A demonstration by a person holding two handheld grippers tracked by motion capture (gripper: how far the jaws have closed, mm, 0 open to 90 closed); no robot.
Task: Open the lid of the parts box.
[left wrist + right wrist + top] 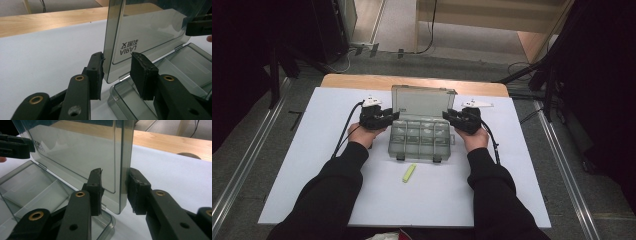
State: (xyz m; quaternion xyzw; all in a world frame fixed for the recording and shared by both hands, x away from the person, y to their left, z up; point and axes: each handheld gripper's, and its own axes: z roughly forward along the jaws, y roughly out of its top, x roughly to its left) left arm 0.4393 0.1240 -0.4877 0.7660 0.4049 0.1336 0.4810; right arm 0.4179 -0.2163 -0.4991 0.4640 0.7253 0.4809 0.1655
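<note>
Near the table's far edge, the left tool (388, 117) and right tool (447, 116) stand wide, each straddling a side edge of the compartment box's (419, 140) raised lid (422, 102).

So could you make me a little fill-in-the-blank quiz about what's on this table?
1. The box's lid stands ____.
2. Each gripper, left and right, has its jaws on either side of a side edge of the ____.
3. The small yellow-green thing lies on the white sheet, ____ the box.

Missing words: open; lid; outside
</note>
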